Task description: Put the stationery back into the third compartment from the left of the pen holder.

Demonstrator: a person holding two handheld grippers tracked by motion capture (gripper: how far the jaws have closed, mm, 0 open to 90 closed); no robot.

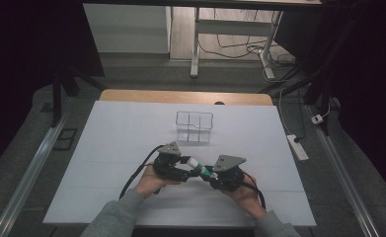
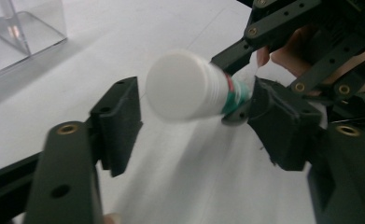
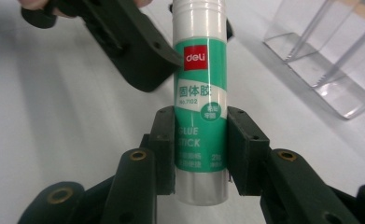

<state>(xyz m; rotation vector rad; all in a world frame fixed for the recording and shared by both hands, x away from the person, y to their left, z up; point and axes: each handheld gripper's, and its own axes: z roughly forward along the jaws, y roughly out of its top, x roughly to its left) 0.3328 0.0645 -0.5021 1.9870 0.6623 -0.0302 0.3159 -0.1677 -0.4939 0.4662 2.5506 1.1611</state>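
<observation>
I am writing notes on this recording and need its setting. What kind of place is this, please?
Probably a lab or workshop set up for recording. A table with a white cover stands on grey floor; behind it are a desk frame with loose cables, and a power strip lies on the floor.

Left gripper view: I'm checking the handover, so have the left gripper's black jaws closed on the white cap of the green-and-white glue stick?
No, the white cap sits between open jaws, with a clear gap to the left gripper.
</observation>
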